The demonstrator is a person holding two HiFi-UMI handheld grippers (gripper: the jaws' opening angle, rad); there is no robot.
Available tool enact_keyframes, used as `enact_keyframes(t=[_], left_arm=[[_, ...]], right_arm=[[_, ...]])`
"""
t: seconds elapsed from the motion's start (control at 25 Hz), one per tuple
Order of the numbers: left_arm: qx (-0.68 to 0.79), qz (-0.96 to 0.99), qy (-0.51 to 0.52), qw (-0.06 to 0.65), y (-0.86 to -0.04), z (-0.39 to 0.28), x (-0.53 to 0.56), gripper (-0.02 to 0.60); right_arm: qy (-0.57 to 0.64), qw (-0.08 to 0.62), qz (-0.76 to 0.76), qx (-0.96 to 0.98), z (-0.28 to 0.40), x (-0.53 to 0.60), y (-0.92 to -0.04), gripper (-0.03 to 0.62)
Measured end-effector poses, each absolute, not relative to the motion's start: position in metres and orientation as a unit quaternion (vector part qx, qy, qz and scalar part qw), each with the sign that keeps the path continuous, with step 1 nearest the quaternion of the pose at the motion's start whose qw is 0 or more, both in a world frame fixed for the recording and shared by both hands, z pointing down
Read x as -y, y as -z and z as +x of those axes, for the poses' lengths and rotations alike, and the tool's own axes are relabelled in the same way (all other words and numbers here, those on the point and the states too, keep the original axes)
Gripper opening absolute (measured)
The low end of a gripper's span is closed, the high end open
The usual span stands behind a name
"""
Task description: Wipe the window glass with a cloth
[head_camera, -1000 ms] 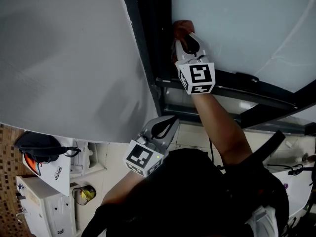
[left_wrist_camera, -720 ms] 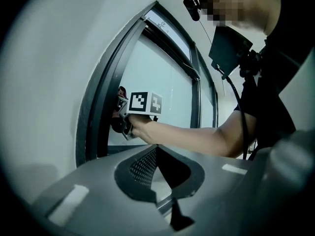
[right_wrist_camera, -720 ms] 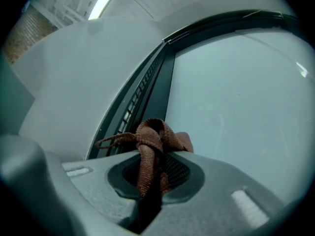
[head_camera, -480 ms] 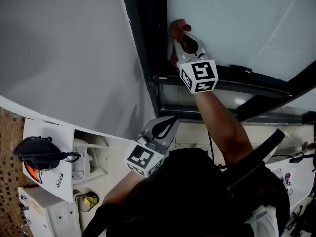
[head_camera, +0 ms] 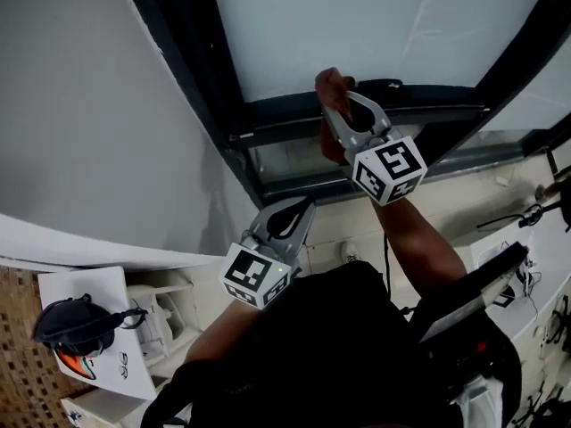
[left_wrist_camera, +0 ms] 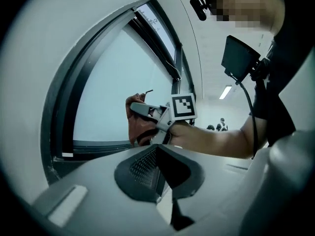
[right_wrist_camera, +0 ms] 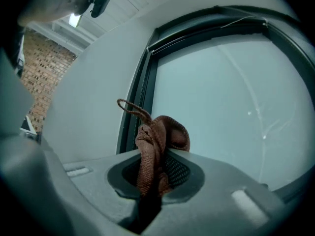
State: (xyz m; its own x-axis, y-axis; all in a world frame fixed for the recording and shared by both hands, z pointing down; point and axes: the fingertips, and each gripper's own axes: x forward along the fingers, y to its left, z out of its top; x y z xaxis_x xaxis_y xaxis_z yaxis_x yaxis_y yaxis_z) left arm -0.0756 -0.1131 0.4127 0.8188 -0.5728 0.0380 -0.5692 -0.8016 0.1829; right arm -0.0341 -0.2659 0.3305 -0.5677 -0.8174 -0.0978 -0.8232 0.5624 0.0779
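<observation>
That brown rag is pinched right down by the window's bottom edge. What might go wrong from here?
The cloth is only a small bunch in the right gripper, so the hard jaws might scrape the glass. It sits close to the dark frame, which the gripper could knock. The cloth's loose loop may snag there.

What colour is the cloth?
Reddish-brown bunched woven cloth, clearest in the right gripper view.

You've got a black short-sleeved top point(head_camera: 339, 346) on, with a thin black cable point(head_camera: 385, 270) beside your right arm. Left gripper point(head_camera: 302, 210) and right gripper point(head_camera: 335, 105) are both grey, each with a white cube point(head_camera: 257, 277) of black square markers.
</observation>
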Motion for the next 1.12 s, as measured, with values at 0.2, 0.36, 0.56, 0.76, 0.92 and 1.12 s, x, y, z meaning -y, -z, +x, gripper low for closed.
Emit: enact_keyframes(t=[0.2, 0.36, 0.56, 0.76, 0.92, 1.12], left_arm=[[0.290, 0.952, 0.011, 0.094, -0.415, -0.048, 0.114, 0.017], [0.319, 0.945, -0.003, 0.068, -0.418, -0.031, 0.105, 0.017], [0.374, 0.925, 0.000, 0.072, -0.419, 0.009, 0.093, 0.017], [0.397, 0.911, 0.036, 0.105, -0.412, 0.070, 0.053, 0.017], [0.419, 0.901, 0.031, 0.109, -0.414, 0.113, 0.017, 0.017], [0.416, 0.904, 0.008, 0.103, -0.415, 0.155, -0.027, 0.017]], right_arm=[[-0.025, -0.005, -0.433, -0.901, 0.011, 0.189, -0.357, 0.031], [0.018, 0.000, -0.422, -0.906, 0.052, 0.131, -0.382, 0.031], [0.059, 0.017, -0.378, -0.924, 0.090, 0.073, -0.399, 0.031], [0.035, 0.004, -0.352, -0.935, 0.164, 0.014, -0.401, 0.032], [0.050, 0.005, -0.361, -0.931, 0.231, -0.015, -0.414, 0.031], [0.079, 0.008, -0.381, -0.921, 0.290, -0.033, -0.428, 0.031]])
